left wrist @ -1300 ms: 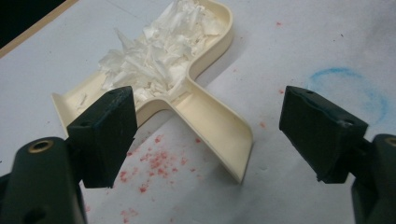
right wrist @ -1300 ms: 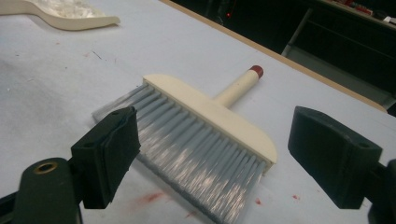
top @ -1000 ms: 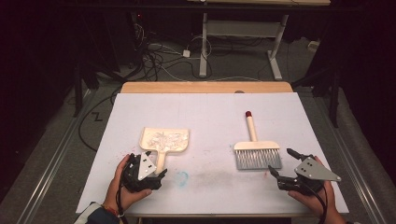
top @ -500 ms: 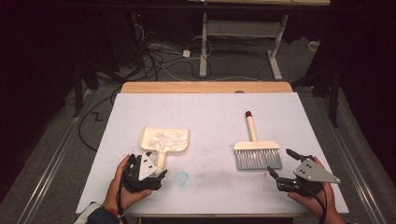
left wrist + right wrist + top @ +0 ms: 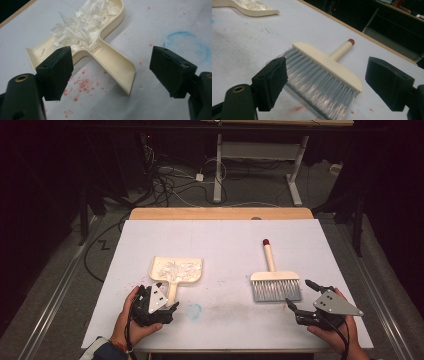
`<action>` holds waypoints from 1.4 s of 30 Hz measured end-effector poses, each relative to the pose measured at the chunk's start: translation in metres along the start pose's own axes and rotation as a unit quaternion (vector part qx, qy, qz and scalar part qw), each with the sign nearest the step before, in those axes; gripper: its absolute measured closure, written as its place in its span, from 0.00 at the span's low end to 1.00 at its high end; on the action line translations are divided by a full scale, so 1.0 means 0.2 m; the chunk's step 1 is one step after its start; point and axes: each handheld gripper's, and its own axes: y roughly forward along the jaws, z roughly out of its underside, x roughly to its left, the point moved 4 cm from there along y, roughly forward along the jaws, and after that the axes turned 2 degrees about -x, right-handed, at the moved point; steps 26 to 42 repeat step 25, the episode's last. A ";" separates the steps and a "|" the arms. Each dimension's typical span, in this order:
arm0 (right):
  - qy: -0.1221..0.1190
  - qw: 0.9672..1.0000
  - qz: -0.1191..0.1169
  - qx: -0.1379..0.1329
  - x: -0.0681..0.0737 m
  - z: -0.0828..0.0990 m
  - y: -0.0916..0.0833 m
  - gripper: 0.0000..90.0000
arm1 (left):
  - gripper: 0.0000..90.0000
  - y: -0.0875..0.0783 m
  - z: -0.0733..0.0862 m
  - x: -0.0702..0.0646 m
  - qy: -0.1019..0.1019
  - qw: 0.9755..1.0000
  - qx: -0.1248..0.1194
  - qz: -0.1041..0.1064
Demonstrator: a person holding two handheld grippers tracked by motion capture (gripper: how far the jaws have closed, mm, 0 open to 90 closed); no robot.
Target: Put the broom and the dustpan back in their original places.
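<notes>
A cream dustpan (image 5: 176, 272) lay flat on the white table (image 5: 220, 240), on the left side and near the front. It was full of white paper scraps (image 5: 80, 27). Its handle pointed toward the person. Small red specks (image 5: 82, 85) dotted the table beside the handle.

The left gripper (image 5: 165, 306) sat just at the end of that handle. A hand (image 5: 131, 320) held it from below. In the left gripper view, its two black jaws stood wide apart, one on each side of the handle. They held nothing and did not touch the dustpan. A faint blue ring (image 5: 194, 310) was drawn on the table just to the right of this gripper.

A small brush (image 5: 274, 280) lay on the right side of the table, well apart from the dustpan. It had grey bristles (image 5: 319, 87), a cream back and a cream handle with a red tip (image 5: 266, 241). The bristles pointed toward the person and the red tip pointed away.

The right gripper (image 5: 300, 296) rested near the front right corner of the brush, held by the other hand (image 5: 340, 330). Its jaws were spread wide too and gripped nothing. In the right gripper view the bristles lay between the two jaws, a bit farther off.

Beyond the table, the floor was dark, with cables (image 5: 175, 180) and a white desk frame (image 5: 260, 160).
</notes>
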 end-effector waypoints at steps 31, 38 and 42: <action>0.000 1.000 0.005 0.011 -0.02 0.02 0.01 0.21 | 0.21 0.01 -0.02 0.00 0.002 1.000 -0.001 0.001; 0.000 1.000 0.005 0.011 -0.02 0.02 0.01 0.21 | 0.21 0.01 -0.02 0.00 0.002 1.000 -0.001 0.001; 0.000 1.000 0.005 0.011 -0.02 0.02 0.01 0.21 | 0.21 0.01 -0.02 0.00 0.002 1.000 -0.001 0.001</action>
